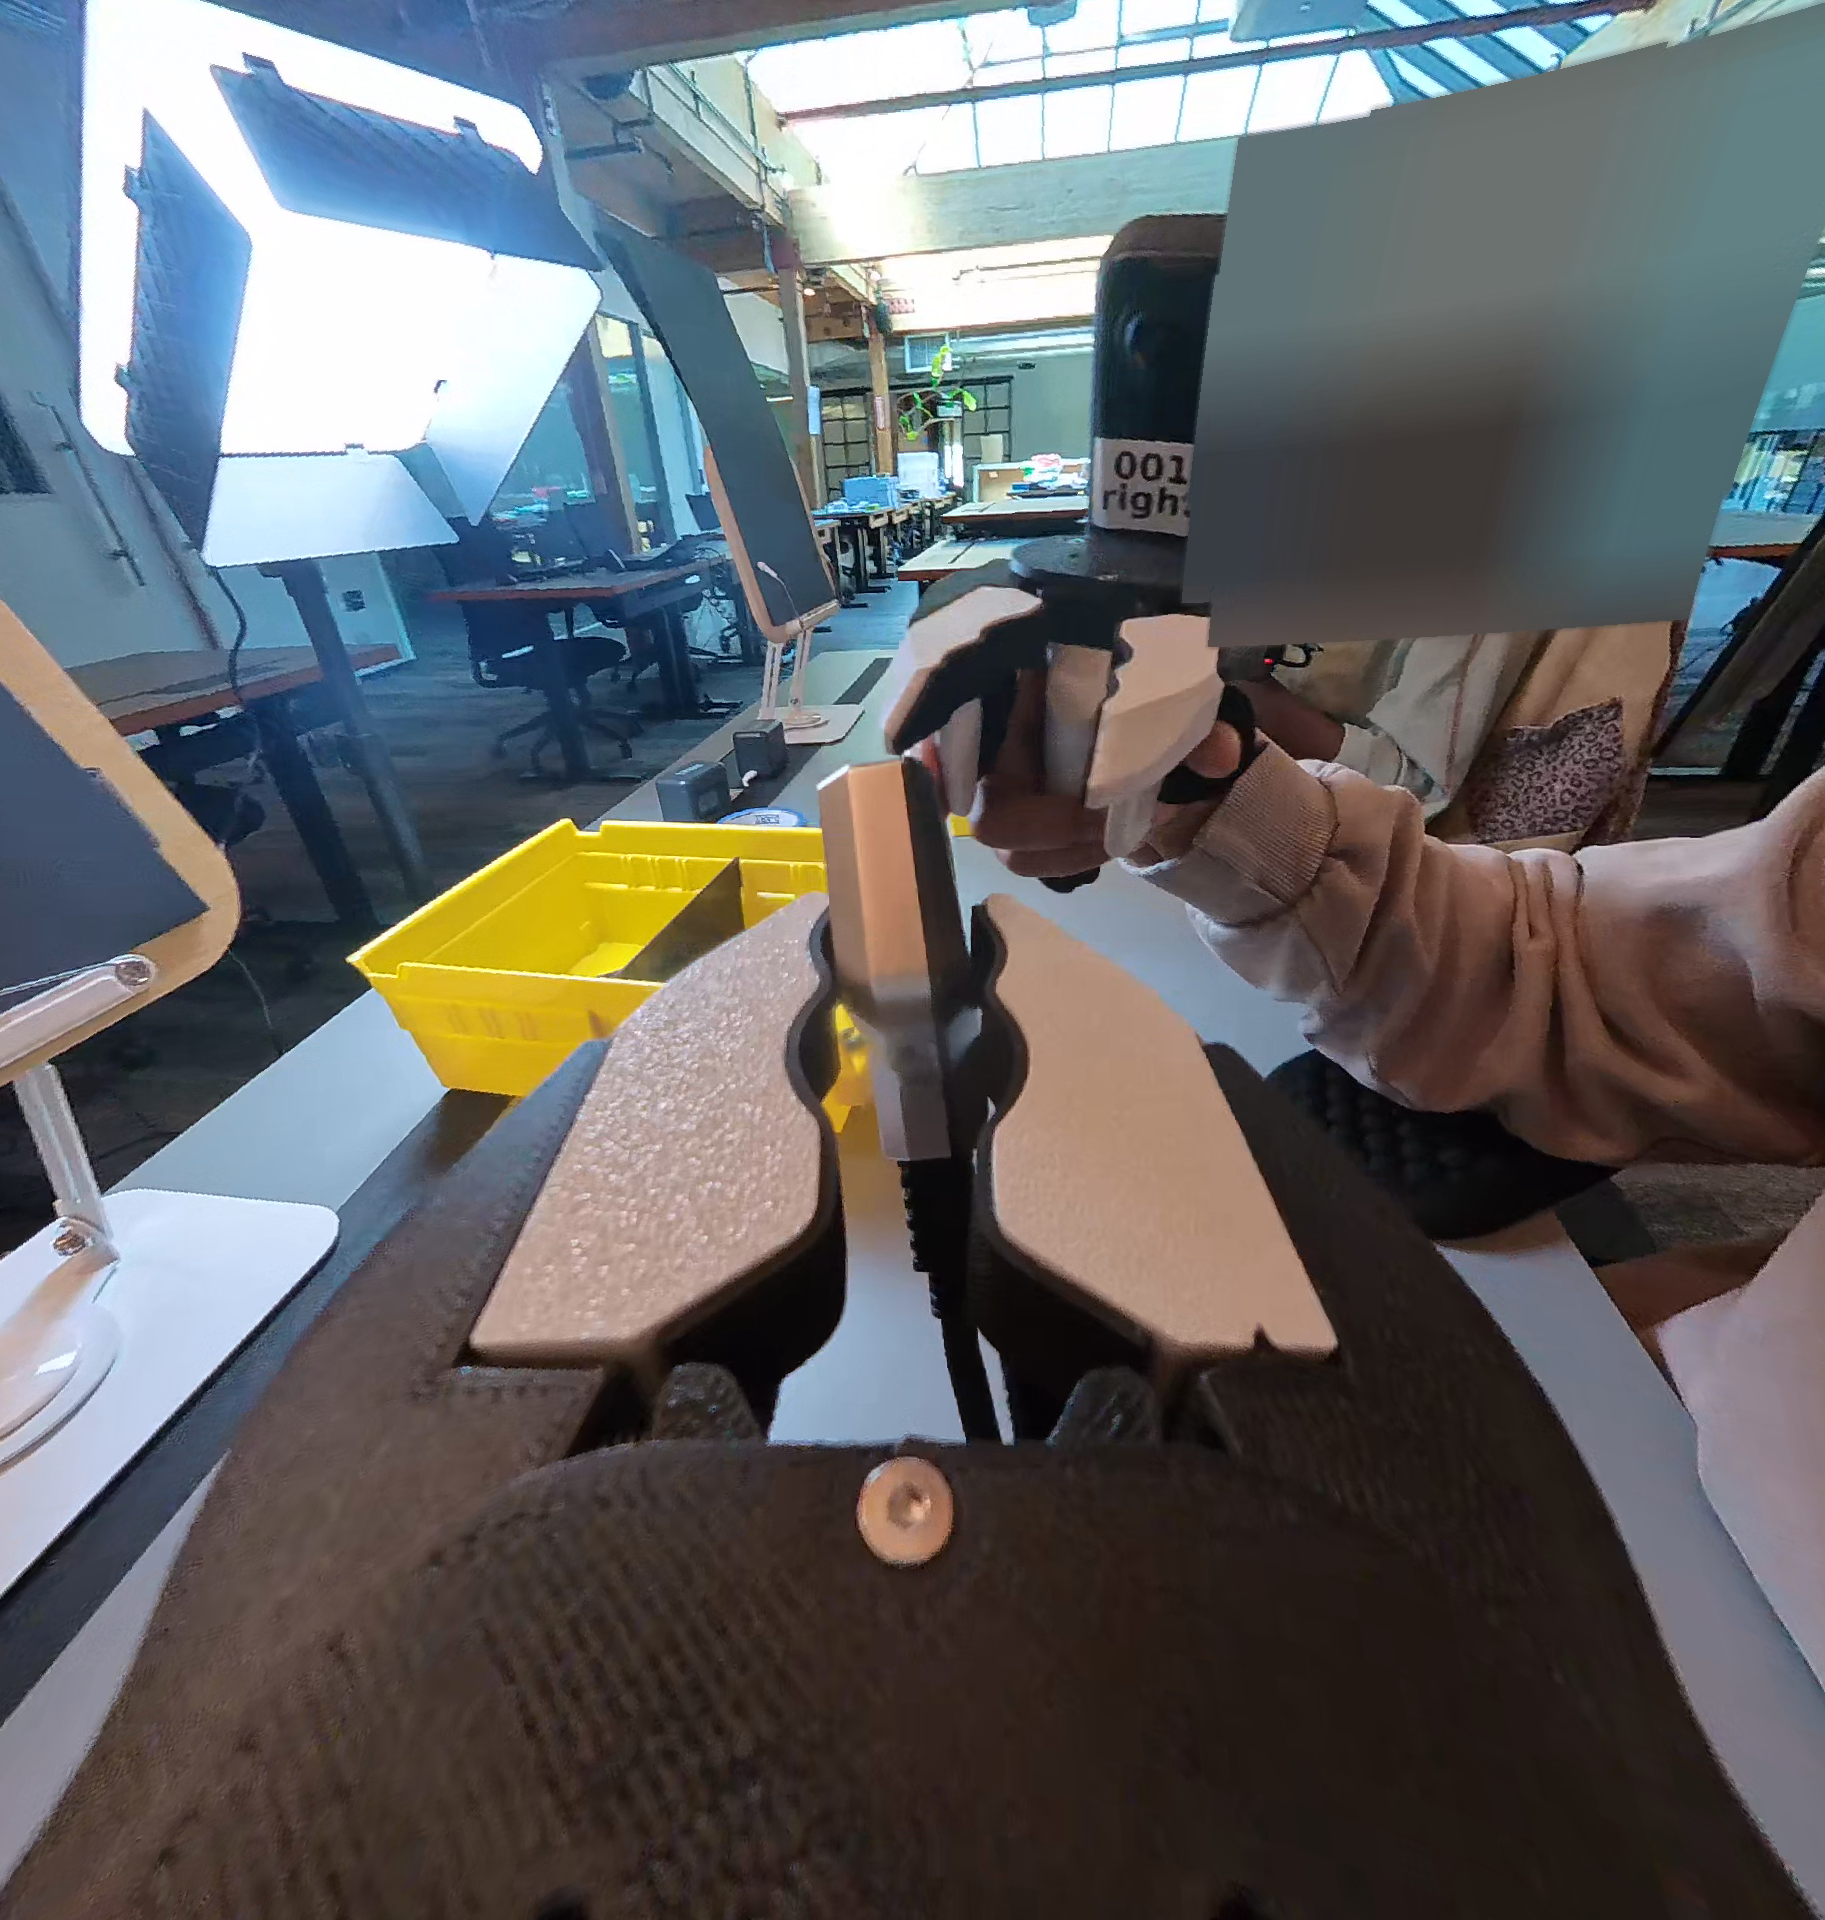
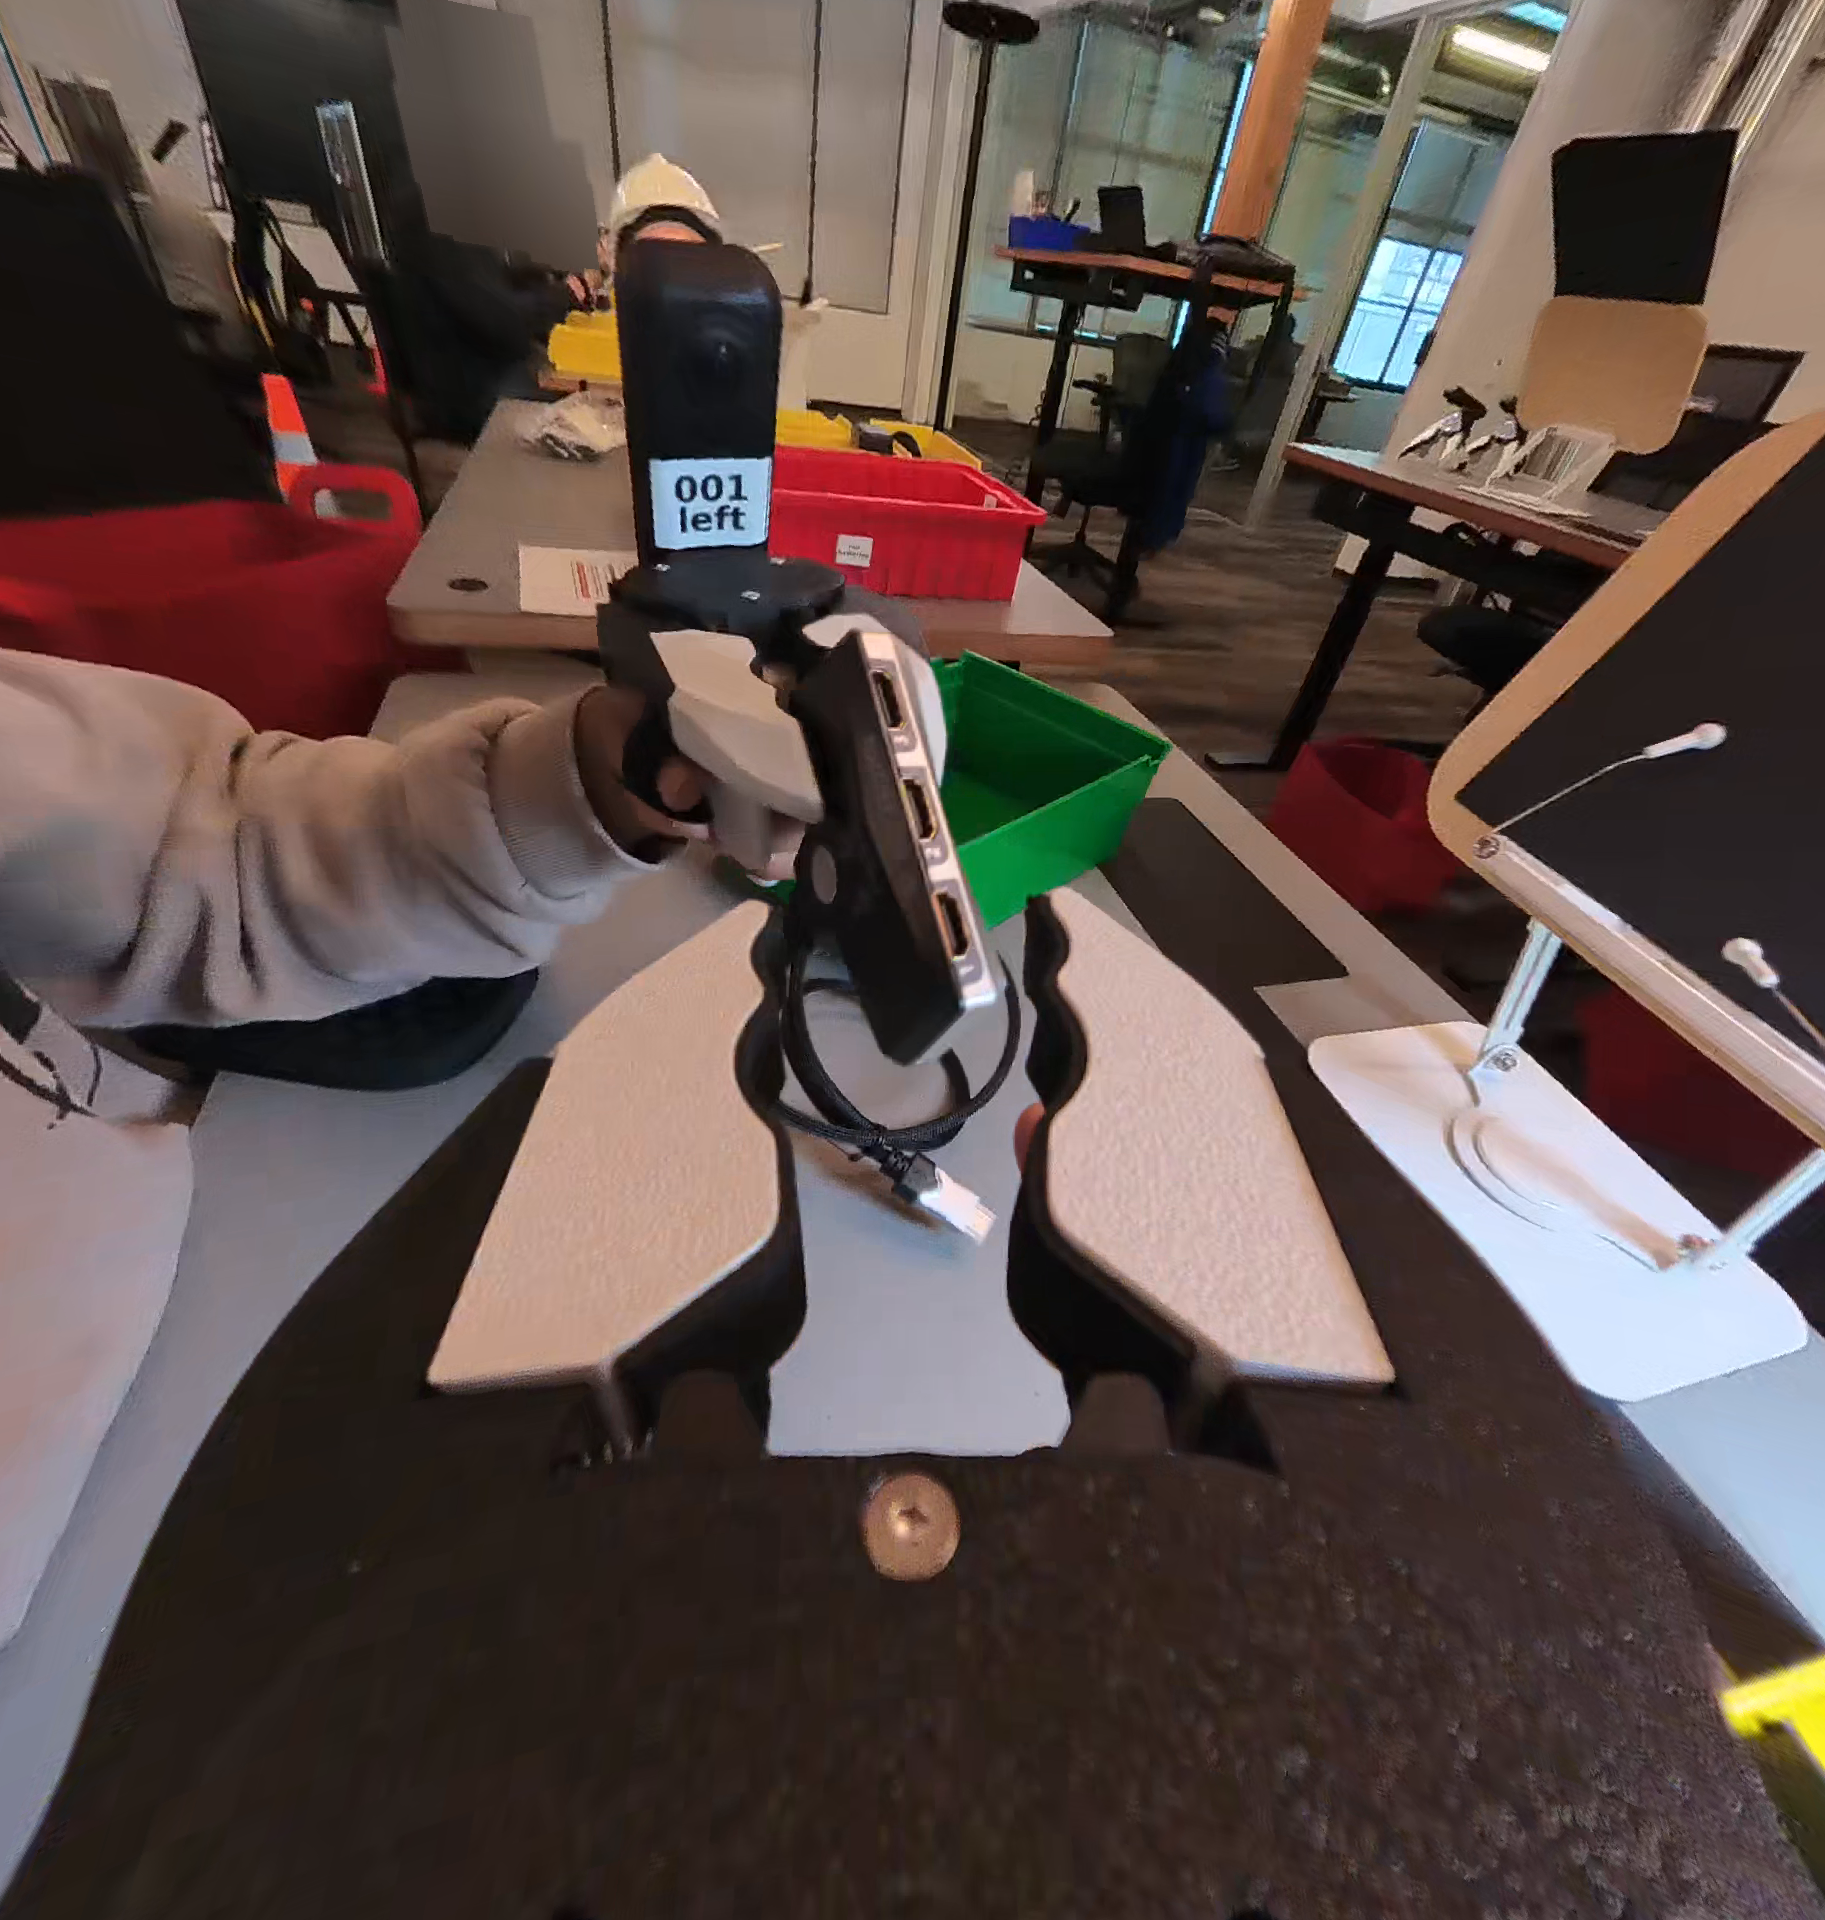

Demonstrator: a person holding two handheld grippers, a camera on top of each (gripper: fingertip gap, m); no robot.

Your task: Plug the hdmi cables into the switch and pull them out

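the switch [image 2: 903,842] is clamped upright in the left hand-held gripper [image 1: 903,1023], ports facing the empty, parted right hand-held gripper [image 2: 903,1049], with the cable plug [image 2: 949,1200] lying on the table [image 2: 887,1382] below it.

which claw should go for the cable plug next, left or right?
Right. The left claw is shut on the switch, holding it up with its ports facing the right claw. The right claw is open and empty, and the plug lies on the table between its fingers.
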